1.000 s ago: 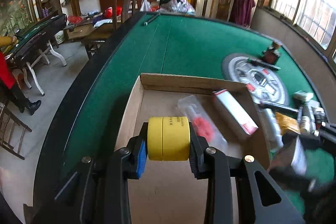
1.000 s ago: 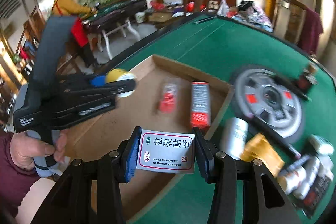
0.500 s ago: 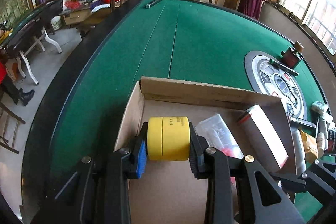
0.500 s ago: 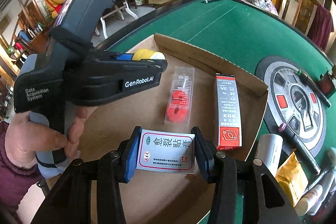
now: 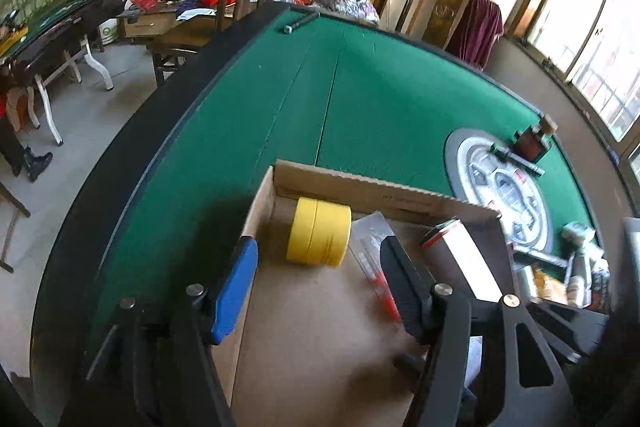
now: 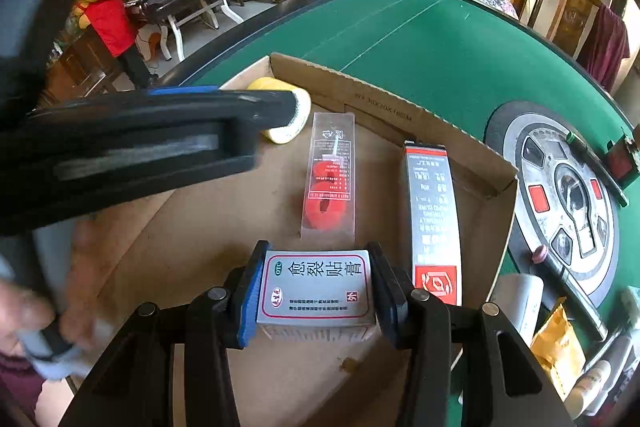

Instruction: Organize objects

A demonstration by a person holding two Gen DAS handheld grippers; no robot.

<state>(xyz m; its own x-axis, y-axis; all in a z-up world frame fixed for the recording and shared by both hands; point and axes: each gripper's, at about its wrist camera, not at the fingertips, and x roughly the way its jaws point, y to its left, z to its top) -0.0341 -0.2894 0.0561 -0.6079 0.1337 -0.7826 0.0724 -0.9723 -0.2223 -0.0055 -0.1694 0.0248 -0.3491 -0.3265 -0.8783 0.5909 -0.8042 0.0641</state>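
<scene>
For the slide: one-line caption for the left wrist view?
Left tool opening, its pads clear of the yellow jar lying on its side in the far-left corner of the cardboard box.

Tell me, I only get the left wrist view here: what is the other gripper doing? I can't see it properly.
Observer: The right gripper has its fingers clamped on a small white box with a red border, held just above the cardboard box floor.
Operator: That clear packet beside the yellow tub, what's in it? The finger hides most of it.
Observer: From the right wrist, the clear packet holds red ring-shaped pieces at its near end.
Operator: Who holds the left tool?
Observer: A person's hand, blurred, grips its handle, with a dark red sleeve below.
Operator: Is the yellow tub still gripped?
Observer: No. The left gripper is opening; the yellow tub lies free in the far corner.
</scene>
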